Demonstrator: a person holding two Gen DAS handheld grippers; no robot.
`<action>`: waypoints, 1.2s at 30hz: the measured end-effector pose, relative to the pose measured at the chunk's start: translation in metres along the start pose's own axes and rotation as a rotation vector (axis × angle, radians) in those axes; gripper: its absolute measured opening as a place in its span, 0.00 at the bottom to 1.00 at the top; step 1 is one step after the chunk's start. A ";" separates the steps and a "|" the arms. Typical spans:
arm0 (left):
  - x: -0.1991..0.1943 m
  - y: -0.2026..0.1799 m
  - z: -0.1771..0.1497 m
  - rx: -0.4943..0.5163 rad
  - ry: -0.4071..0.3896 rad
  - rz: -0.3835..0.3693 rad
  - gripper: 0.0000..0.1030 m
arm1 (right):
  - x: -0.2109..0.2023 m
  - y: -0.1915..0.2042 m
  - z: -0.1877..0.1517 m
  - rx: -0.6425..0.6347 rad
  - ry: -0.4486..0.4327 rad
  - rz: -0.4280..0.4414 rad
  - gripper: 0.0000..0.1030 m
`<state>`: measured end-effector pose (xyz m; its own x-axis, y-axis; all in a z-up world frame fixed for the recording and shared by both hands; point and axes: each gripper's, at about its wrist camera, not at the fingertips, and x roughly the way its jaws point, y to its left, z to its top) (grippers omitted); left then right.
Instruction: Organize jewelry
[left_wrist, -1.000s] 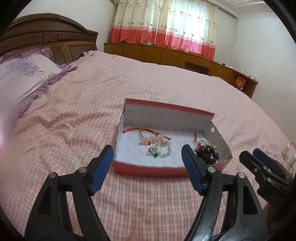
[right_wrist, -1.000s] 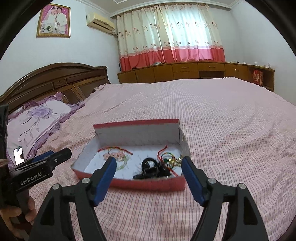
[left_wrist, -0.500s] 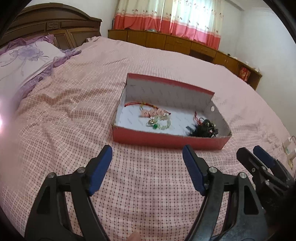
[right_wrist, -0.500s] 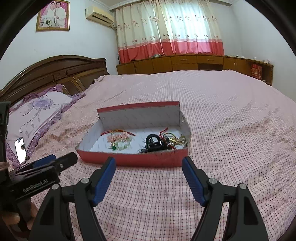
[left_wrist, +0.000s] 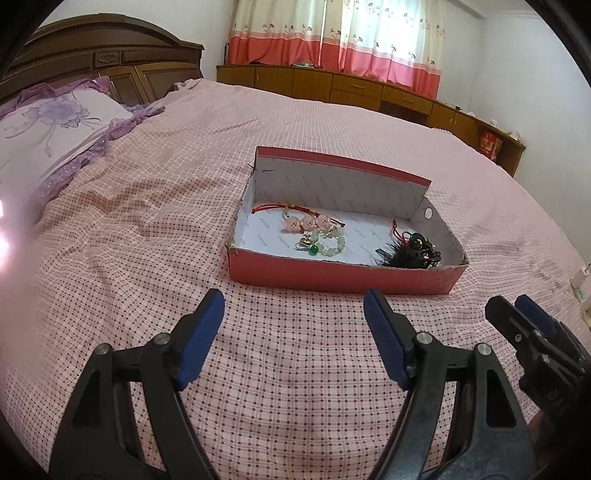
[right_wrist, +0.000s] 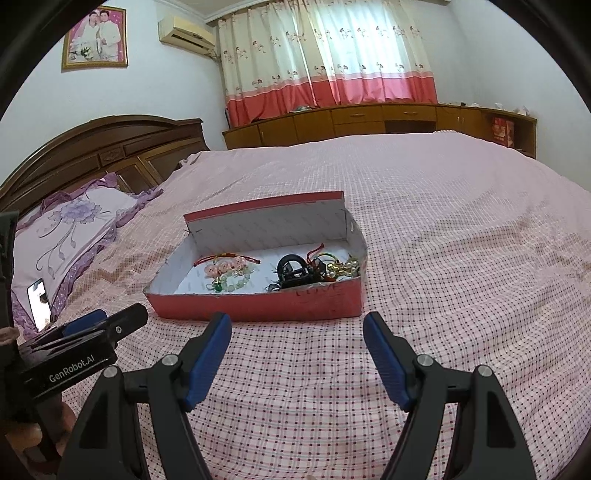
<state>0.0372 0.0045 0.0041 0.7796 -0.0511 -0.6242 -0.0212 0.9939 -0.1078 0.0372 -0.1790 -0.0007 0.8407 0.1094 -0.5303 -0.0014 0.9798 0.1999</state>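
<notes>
both grippers, left (left_wrist: 293, 321) and right (right_wrist: 297, 345), gape wide and empty; ahead, the box (left_wrist: 343, 275) holds the jewelry (left_wrist: 317, 230), corralled inside, off the bedspread (left_wrist: 147, 206).

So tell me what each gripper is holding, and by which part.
Nothing is held. The left gripper and right gripper are open over the bedspread, short of the red box.

1 box (left_wrist: 343, 282) – 2 bracelets (left_wrist: 325, 242), 1 pillow (left_wrist: 48, 129).

1. Box (left_wrist: 343, 275) lies on the bed (left_wrist: 147, 229).
2. In the box: bracelets (left_wrist: 314, 232) left, hair clip pile (left_wrist: 413, 254) right.
3. Pillow (left_wrist: 44, 136) far left, before the headboard (left_wrist: 99, 55).
</notes>
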 end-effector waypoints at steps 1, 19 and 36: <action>0.000 0.000 0.000 -0.001 -0.003 0.000 0.68 | 0.000 -0.001 0.000 0.003 -0.003 0.001 0.74; -0.004 0.001 0.001 -0.003 -0.025 -0.005 0.67 | -0.004 0.000 0.000 -0.004 -0.025 0.002 0.74; -0.003 0.001 0.001 -0.004 -0.025 -0.005 0.67 | -0.004 0.000 0.000 -0.005 -0.025 0.003 0.74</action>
<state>0.0351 0.0054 0.0065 0.7950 -0.0539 -0.6042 -0.0193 0.9933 -0.1141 0.0340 -0.1792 0.0014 0.8538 0.1085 -0.5093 -0.0066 0.9802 0.1977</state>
